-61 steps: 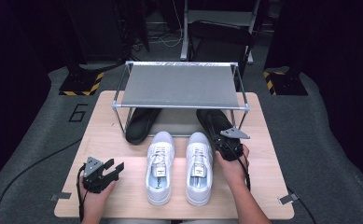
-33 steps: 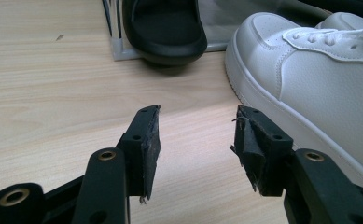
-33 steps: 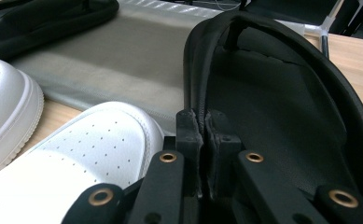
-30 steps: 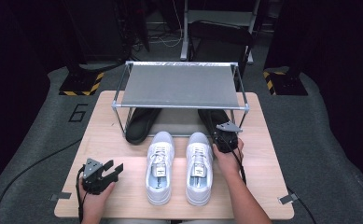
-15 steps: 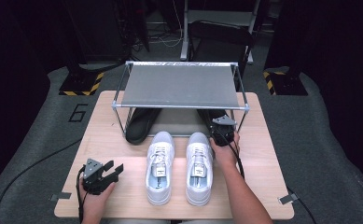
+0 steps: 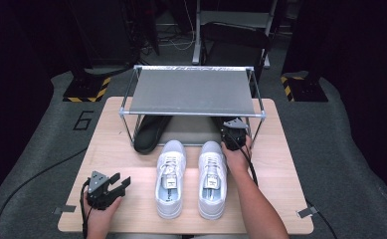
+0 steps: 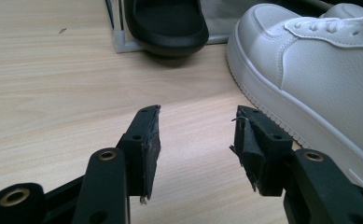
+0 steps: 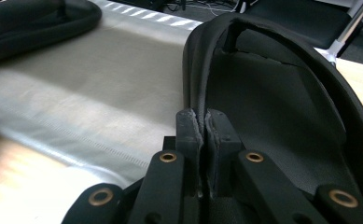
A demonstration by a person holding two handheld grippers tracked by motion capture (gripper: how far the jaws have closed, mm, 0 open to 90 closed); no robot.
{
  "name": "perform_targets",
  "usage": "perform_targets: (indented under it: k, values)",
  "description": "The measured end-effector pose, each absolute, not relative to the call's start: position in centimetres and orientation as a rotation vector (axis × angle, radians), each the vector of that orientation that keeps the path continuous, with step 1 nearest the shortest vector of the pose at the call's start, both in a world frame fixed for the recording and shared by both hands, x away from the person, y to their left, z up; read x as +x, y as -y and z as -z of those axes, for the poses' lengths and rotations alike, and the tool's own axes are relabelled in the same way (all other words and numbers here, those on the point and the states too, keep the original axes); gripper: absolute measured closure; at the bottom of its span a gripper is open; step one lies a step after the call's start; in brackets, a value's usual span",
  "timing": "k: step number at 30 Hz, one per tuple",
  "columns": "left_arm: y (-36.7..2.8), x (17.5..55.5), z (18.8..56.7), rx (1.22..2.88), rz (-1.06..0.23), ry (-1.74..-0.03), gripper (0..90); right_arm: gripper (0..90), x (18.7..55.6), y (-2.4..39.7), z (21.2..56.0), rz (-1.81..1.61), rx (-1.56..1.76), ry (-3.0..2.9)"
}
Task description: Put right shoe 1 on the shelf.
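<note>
Rack: the shoe rack [image 6: 193, 92] stands beyond both grippers, at the far half of the table [image 6: 280, 164]; its lower mesh shelf [image 8: 76, 79] runs just ahead of the right gripper's tips.
Change: across the earlier high views the right gripper [image 6: 232, 133] has slid from beside the white sneakers in toward the rack's lower shelf, carrying the slipper with it; I judge the slipper is being shelved beside its mate and is nearly home.
Right slipper: the black slipper [image 8: 272, 93] has its side rim pinched between the right gripper's pads, the sole stretching ahead and to the right of them.
Right gripper state: jaws clamped tight on that rim.
Left gripper: left gripper [image 7: 195, 144] rests low over bare wood, jaws apart, nothing between.
Other slipper: second black slipper [image 7: 167, 23] lies ahead of the left tips.
</note>
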State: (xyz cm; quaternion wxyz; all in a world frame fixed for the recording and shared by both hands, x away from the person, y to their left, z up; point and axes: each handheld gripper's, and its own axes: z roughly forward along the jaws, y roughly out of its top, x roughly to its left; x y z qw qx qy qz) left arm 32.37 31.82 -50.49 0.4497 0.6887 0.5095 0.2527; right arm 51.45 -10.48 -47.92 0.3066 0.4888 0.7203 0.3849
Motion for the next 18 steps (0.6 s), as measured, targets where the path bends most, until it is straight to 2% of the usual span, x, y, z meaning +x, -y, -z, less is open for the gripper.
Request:
perform_targets:
  k: [18]
  values:
    - [-31.3, 31.9, 50.5, 1.735, -0.625, -1.247, 50.6, 84.4, 52.9, 10.3, 48.9, -1.003, 1.317, -1.891]
